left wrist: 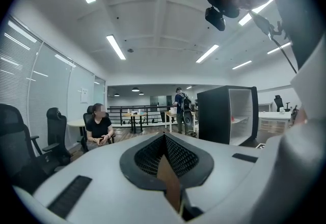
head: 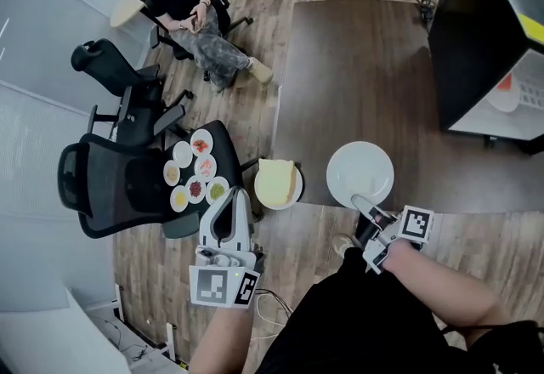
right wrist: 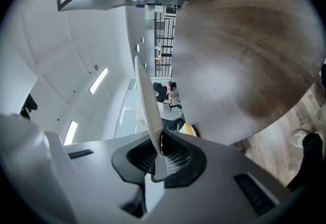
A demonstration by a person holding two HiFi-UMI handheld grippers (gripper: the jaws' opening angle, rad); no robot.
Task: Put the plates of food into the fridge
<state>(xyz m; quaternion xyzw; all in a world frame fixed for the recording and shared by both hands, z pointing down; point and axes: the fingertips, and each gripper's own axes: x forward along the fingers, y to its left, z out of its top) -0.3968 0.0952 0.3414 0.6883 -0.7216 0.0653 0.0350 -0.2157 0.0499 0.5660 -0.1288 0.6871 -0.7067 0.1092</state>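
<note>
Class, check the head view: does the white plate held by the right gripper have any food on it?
No, the white plate gripped by the right gripper shows only a bare white surface.

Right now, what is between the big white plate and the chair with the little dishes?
In the head view, a plate of pale yellow food is between the big white plate and the chair with the little dishes.
</note>
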